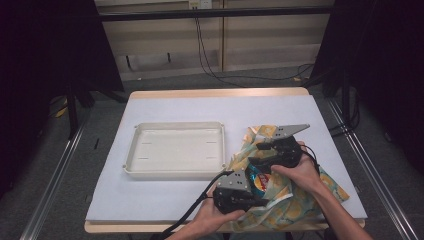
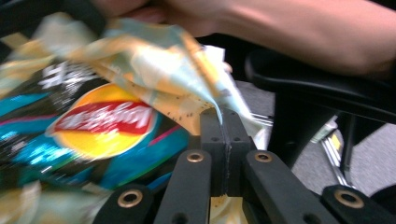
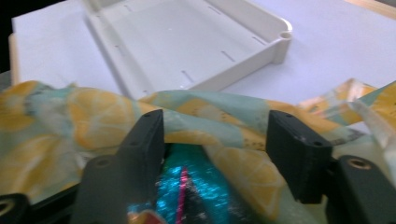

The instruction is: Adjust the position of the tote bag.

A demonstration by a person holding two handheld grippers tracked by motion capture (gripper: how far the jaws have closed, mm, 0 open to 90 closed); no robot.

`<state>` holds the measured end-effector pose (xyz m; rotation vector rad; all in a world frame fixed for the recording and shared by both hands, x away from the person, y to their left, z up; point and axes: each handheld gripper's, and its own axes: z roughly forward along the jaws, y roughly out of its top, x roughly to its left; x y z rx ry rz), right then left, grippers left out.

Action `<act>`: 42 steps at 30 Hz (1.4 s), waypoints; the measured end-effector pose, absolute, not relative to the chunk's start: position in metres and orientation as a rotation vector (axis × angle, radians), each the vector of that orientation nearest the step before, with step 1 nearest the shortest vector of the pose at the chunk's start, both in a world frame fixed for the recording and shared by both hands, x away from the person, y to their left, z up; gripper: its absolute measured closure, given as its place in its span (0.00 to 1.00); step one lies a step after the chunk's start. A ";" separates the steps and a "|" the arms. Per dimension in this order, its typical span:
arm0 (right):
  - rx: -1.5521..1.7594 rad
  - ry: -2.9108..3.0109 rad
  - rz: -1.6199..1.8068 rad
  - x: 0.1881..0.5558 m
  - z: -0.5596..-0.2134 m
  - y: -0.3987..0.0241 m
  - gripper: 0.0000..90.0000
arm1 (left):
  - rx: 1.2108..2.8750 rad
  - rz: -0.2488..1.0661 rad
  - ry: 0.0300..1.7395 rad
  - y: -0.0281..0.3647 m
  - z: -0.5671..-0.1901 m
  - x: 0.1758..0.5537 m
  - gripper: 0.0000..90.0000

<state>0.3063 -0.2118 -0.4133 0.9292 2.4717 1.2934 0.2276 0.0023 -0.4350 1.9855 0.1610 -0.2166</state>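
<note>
Left gripper (image 2: pixel 226 135) fingers pinched tight on a fold of the lemon-print cloth (image 2: pixel 154 60). Right gripper (image 3: pixel 215 144) fingers apart, straddling a cloth ridge, not pressing. Chip bag (image 2: pixel 93 126) sits wrapped inside, lower right of the high view. Best: keep the left pinch, peel slowly. White tabletop (image 1: pixel 165 200), empty tray (image 1: pixel 175 170) centre-left, dark curtains around.

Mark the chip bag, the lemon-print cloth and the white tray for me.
chip bag (image 2: pixel 105 123), left gripper view, on its red and yellow logo.
lemon-print cloth (image 3: pixel 84 119), right gripper view, on a lemon print left of the jaws.
white tray (image 1: pixel 175 172), high view, on its near rim.
</note>
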 end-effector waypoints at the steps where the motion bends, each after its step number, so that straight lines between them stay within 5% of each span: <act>1: 0.926 2.478 1.283 0.308 -0.414 -0.212 0.40 | 1.993 -0.210 0.147 0.001 -0.433 0.224 1.00; 8: 1.006 2.529 1.156 0.321 -0.429 -0.210 0.53 | 2.010 -0.215 0.079 -0.005 -0.430 0.210 1.00; 16: 1.072 2.502 1.101 0.330 -0.434 -0.215 1.00 | 2.052 -0.241 0.011 -0.012 -0.437 0.194 1.00; 27: 1.137 2.384 1.164 0.330 -0.431 -0.232 1.00 | 2.135 -0.274 0.082 -0.003 -0.469 0.198 0.96; 33: 1.092 2.382 1.228 0.318 -0.421 -0.233 0.76 | 2.113 -0.287 0.114 0.005 -0.470 0.203 0.82; 42: 0.977 2.453 1.320 0.292 -0.409 -0.221 0.67 | 2.073 -0.235 0.155 0.022 -0.456 0.211 0.73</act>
